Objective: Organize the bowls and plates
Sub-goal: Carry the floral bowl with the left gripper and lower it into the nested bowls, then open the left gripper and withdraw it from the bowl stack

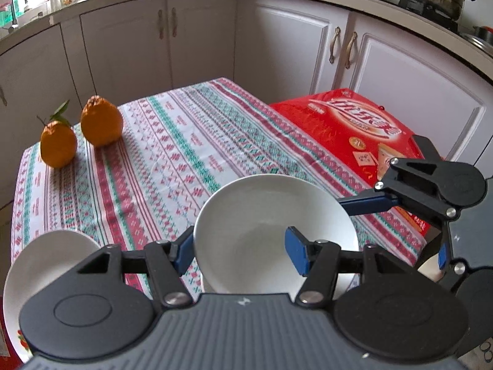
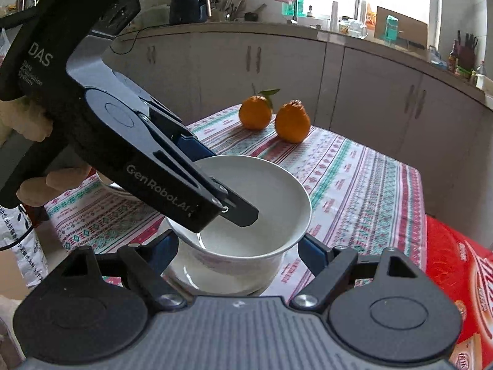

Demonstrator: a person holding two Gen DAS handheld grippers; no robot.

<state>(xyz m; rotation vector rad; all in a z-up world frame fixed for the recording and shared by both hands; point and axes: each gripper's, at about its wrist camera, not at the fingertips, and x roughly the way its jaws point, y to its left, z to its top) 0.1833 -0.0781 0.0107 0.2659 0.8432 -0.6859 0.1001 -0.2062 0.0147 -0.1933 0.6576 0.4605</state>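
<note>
White bowl (image 2: 246, 203) is pinched at its rim by the left tool (image 1: 243, 252), one finger inside, and is carried just above a second white bowl (image 2: 215, 274) on the patterned surface (image 2: 354, 178). Right tool (image 2: 237, 254) is spread around the lower bowl, no contact seen; it is the nearer one. Oranges (image 2: 274, 115) lie beyond.

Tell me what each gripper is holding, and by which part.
Left gripper pinches the white ceramic bowl by its wall, one finger inside, one outside. Right gripper straddles a white base beneath it; grip cannot be told.
</note>
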